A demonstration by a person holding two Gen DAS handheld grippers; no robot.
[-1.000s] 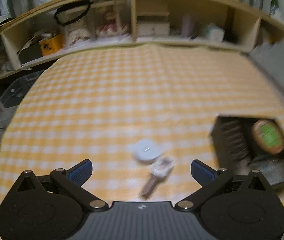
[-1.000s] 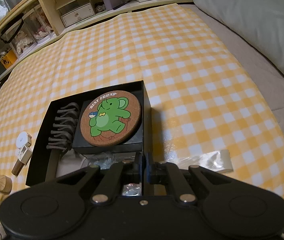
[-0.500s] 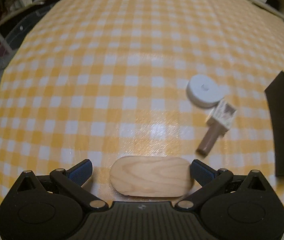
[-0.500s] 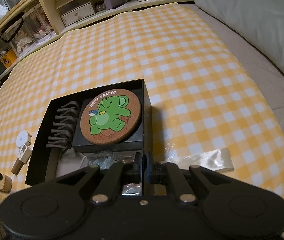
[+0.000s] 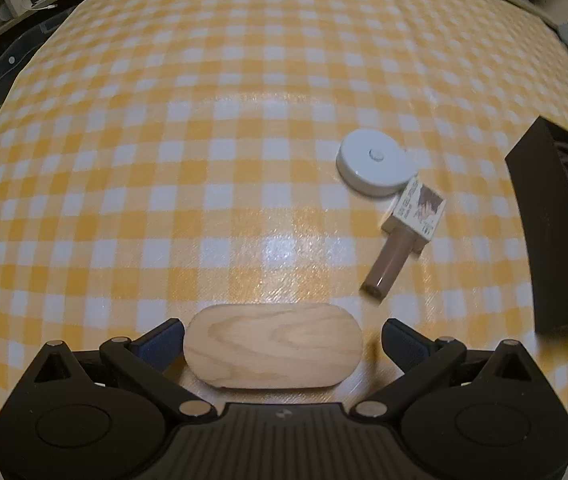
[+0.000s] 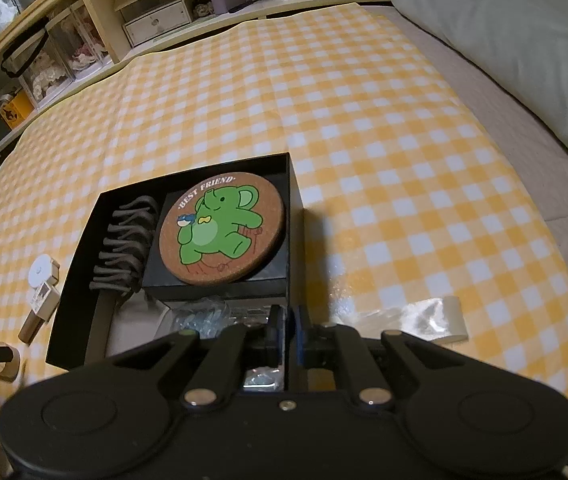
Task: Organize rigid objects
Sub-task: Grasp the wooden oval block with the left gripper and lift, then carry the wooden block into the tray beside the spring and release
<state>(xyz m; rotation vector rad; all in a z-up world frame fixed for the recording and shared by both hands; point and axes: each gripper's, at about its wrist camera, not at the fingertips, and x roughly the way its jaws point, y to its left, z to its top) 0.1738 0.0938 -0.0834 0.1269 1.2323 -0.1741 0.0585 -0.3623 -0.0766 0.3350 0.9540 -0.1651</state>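
Currently the left gripper (image 5: pixel 282 338) is spread wide around the wooden block (image 5: pixel 273 346), low centre of its frame; neither pad visibly presses it. Block looks stiff, light and smooth; I judge its two rounded ends the place to pinch. Right gripper (image 6: pixel 287 330) is pressed together on the near wall of the black box (image 6: pixel 295 204), which holds a cork coaster (image 6: pixel 221 229). A white disc (image 5: pixel 374 162) and small stamp (image 5: pixel 404 229) lie right of centre. Surface: glossy yellow checked cloth (image 5: pixel 203 128), perhaps slippery; shelves (image 6: pixel 95 40) behind, pillow (image 6: pixel 524 40) upper right.
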